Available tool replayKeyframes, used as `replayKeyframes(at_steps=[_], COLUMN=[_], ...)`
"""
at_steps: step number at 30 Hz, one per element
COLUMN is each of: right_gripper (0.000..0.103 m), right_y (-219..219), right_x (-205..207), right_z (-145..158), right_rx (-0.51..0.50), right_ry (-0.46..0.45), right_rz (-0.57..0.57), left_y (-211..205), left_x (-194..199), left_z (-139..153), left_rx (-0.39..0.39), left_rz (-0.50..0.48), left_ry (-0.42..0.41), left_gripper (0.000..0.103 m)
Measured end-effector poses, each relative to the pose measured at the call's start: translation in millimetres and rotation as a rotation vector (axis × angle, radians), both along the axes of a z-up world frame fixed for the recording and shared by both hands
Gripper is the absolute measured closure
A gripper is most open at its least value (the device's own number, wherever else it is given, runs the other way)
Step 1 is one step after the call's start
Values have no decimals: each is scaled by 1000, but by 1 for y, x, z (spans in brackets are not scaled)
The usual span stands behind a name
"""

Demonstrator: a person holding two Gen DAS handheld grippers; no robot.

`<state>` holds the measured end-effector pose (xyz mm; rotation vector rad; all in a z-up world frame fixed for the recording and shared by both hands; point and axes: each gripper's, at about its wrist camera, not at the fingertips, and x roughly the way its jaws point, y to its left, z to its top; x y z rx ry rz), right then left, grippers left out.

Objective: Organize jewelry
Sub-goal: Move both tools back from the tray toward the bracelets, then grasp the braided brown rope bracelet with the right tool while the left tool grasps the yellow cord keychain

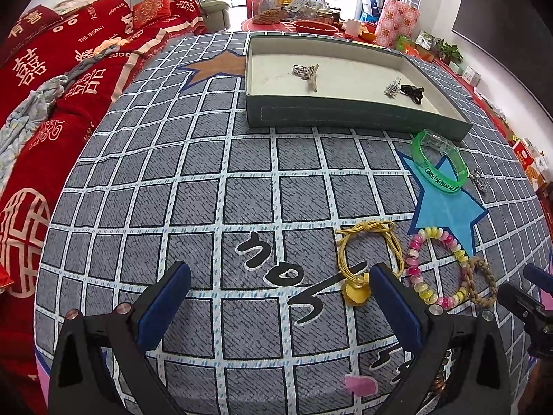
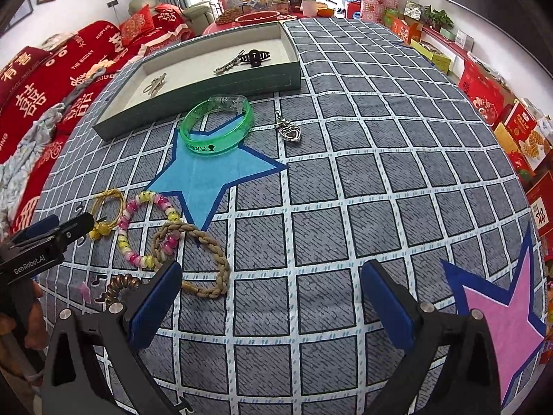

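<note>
Both hand-held grippers hang released and empty above the surface (image 2: 345,207): the left hand-held gripper (image 1: 280,297) near the yellow hair tie (image 1: 368,259), the right hand-held gripper (image 2: 271,297) beside the braided bracelet (image 2: 207,259).

Loose pieces, counted:
- One green bangle (image 2: 217,126), just in front of the tray (image 2: 207,86). It looks like stiff, smooth, light plastic, and a pinch across its rim seems best.
- One heart pendant (image 2: 290,131), which is small, metal and flat, so likely to slip. Its clasp end offers the better hold.
- One yellow hair tie, soft and elastic; take it at the charm or knot.
- One pink-and-yellow bead bracelet (image 2: 145,228), whose beads are rounded and may roll between the fingers.
- One braided bracelet, limp and easy to grip, overlapping the beads.
- One brown coiled tie (image 2: 119,287), partly hidden.

Already in the tray are two silver clips, one black claw clip and one pale clip.
</note>
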<state>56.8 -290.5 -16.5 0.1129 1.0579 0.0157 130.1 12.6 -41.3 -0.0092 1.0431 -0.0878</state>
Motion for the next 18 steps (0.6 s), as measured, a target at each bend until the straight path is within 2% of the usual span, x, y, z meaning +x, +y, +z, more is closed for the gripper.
replayKeyframes(at_steps=[6,11,16,18], right_gripper=[0,7,29,34], right_y=[12,20,31,36], right_x=[5,7,7,7], right_z=[-8,-9,-6,-4], right_rx=[-67,-93,-136,-141], right_ry=[15,6,-4,-7], right_rz=[32,62,100,118], left_y=[-5,-15,-21,-23], left_x=[3,7,8,7], left_z=[-1,-4,-7,-7], left_rx=[30,53,59,57], left_rz=[-15,-42,-64,-71], left_ry=[-14,-16,-14,-13], left_gripper=[0,0,0,0])
